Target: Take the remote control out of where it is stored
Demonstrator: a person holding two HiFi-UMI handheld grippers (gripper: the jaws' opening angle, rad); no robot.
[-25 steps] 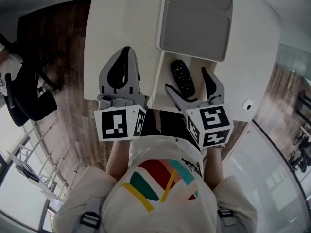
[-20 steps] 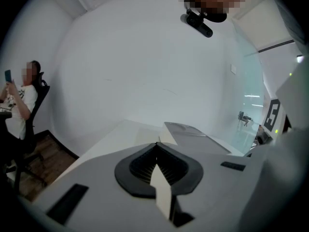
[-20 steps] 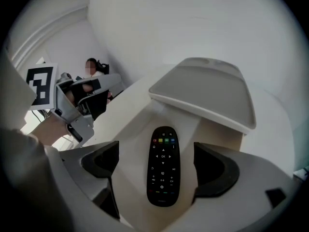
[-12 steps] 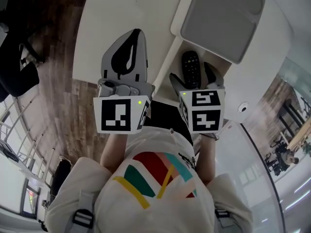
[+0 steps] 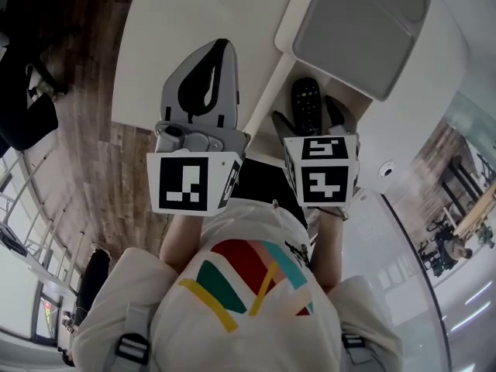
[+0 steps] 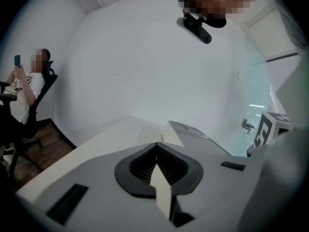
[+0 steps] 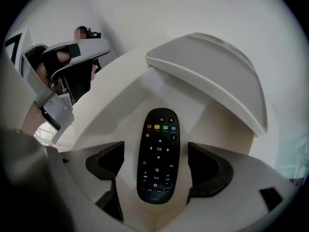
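Observation:
A black remote control [image 5: 306,101] [image 7: 158,153] lies face up in an open white drawer [image 7: 120,112] under the edge of the white table [image 5: 194,14]. My right gripper [image 5: 308,119] [image 7: 157,170] points steeply down over it. Its jaws stand either side of the remote's near half and have just been closing, with a gap left between the dark pads [image 7: 211,170] and the remote. My left gripper [image 5: 219,49] [image 6: 157,148] is shut on nothing and lies over the tabletop left of the drawer.
A grey tray-like lid [image 5: 360,29] [image 7: 212,74] juts out above the drawer's far end. A person sits in a black chair [image 6: 24,93] beyond the table's left end. Wooden floor [image 5: 85,153] lies left, and a glass wall [image 5: 442,231] right.
The right gripper has sunk and tipped downward over the remote, its jaws now straddling it. The left gripper dropped slightly toward the tabletop. The remote has not moved.

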